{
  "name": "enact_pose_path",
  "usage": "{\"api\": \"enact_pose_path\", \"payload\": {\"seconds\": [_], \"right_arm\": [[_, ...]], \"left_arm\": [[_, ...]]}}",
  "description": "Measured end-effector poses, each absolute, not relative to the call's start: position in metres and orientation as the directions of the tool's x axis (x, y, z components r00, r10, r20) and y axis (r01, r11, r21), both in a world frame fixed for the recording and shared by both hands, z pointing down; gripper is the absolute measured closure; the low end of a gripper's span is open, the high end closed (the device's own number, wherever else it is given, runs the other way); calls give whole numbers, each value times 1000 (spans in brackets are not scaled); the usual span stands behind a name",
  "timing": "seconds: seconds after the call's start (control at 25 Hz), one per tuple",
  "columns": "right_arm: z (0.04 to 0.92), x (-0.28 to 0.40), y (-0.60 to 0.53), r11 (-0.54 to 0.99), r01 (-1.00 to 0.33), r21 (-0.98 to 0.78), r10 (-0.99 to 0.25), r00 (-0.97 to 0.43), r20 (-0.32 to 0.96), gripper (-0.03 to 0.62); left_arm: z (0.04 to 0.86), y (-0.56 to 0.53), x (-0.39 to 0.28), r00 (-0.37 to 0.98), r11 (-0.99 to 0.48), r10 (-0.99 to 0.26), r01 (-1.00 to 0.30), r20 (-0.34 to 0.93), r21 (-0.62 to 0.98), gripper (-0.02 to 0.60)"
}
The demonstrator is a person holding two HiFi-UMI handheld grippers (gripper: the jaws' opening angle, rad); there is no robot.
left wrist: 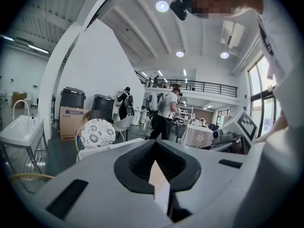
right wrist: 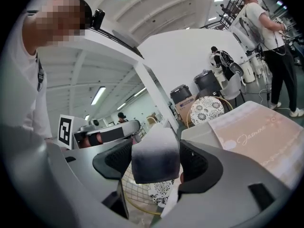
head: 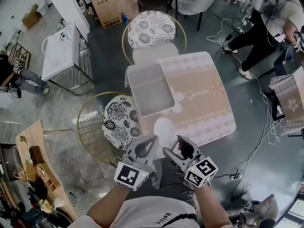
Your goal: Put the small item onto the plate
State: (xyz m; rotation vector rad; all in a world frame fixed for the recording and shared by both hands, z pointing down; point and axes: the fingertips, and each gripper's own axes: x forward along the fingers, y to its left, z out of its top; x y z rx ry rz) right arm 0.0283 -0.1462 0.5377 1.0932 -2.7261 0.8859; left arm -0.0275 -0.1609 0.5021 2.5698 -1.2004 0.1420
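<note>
Squarely, small white-to-black block, pinched by right hand-held gripper

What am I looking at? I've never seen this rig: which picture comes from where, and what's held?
No robot arm: a person holds a two-jaw gripper in each hand. The head view looks steeply down from the person's head; the left gripper and right gripper show at its bottom. The other two views ride on the grippers, looking along their jaws. Ahead stands a table under a pink patterned cloth, bearing a pale plastic bin and a round white plate near its front edge. The right gripper is shut on a small white-to-grey block. The left gripper's jaws sit close together, with a pale sliver between that I can't identify.
</note>
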Motion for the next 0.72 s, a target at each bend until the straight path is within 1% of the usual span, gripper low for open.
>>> {"api": "enact_pose_path", "payload": {"seconds": [0.52,0.72], "right_arm": [[640,35,-179,546,-679,-490,-588,-728,353,278],[683,37,-180,524,-708,-473,-566,-704,428,278]], "left_arm": [[600,-188,-13,644,-592,-715,-764,271,255,577],[625,-191,-9,644,-586,-708,-765,291,267,577]]}}
